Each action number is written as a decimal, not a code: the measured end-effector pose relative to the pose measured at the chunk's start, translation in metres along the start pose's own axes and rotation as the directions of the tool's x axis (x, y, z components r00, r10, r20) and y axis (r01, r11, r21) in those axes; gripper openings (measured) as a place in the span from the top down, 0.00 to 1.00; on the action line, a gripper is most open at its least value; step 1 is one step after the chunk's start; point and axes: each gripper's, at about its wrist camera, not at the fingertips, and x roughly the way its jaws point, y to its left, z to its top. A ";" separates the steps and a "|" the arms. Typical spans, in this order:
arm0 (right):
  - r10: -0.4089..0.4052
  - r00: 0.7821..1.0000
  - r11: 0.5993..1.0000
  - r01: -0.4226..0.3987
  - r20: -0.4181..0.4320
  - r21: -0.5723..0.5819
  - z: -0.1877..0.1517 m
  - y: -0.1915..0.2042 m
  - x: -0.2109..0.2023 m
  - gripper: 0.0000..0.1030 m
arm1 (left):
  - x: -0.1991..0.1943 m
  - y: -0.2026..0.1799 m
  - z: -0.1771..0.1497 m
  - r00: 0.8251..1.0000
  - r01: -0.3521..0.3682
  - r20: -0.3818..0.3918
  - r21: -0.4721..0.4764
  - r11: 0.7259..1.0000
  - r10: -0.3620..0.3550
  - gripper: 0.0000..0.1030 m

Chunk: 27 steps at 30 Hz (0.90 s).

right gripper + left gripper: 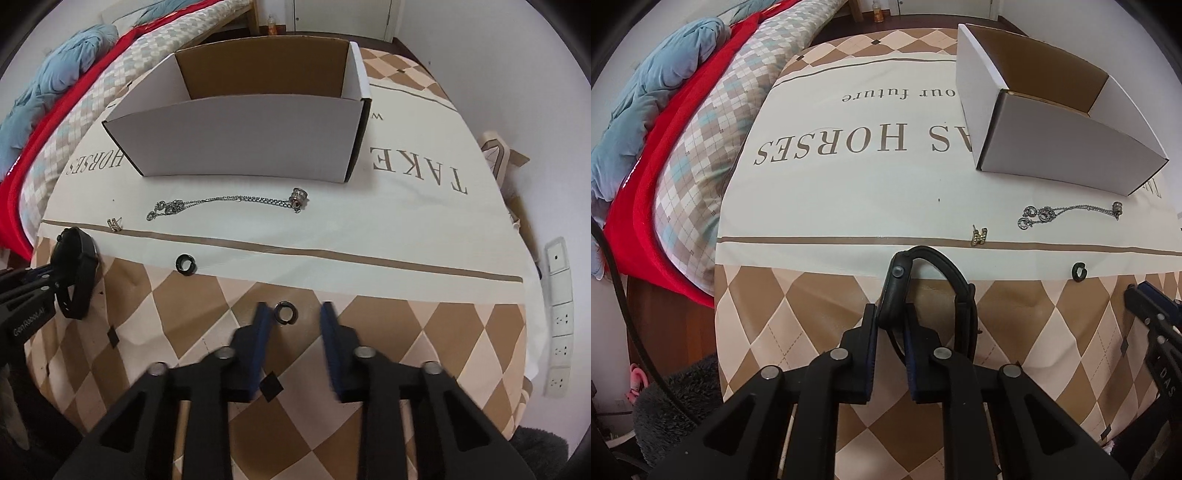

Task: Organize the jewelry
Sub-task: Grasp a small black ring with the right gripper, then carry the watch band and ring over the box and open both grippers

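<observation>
While the left claw (890, 314) is clamped on the watch (899, 273), the right claw (294, 310) stands over a ring (284, 313). The step in hand is judged to be pickup, one item per claw.

**Claw state**
- Left claw: closed on the watch case, which stands on edge between the pads. The strap loops away ahead and to the right of the fingers.
- Right claw: jaws apart. The ring lies flat on the cloth (388, 236) between the fingertips, nearer the left pad, with no pad pressing on it.

**Item locations**
- Second ring (185, 264): ahead and left of the right claw, between the two claws.
- Chain (221, 201) and earring (114, 224): further ahead, lying loose just short of the box (240, 140).
- Box: beyond both claws, open-topped. Its floor is hidden from these views.

**Pose**
Both claws point steeply down at the table, side by side, left claw well apart from the right.

**Next move**
The right claw must centre on the ring and close. The ring is small and flat, so the tips need to reach the cloth, or it may slip out. Both items then go forward and up over the near wall of the box.
</observation>
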 end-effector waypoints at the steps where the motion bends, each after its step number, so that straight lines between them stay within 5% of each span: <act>1: 0.005 1.000 1.000 -0.005 0.001 0.001 0.000 0.000 0.001 0.87 | -0.001 -0.001 -0.001 1.000 0.000 0.001 0.001 1.000 0.000 0.90; 17: 0.025 1.000 0.999 -0.025 0.007 0.024 -0.004 -0.007 -0.006 0.88 | -0.012 -0.018 0.002 1.000 0.016 0.024 0.023 1.000 -0.016 0.90; 27: 0.072 0.994 0.996 -0.076 0.081 0.050 0.005 -0.008 -0.044 0.88 | -0.061 -0.031 0.017 0.990 0.063 0.121 0.050 0.997 -0.068 0.90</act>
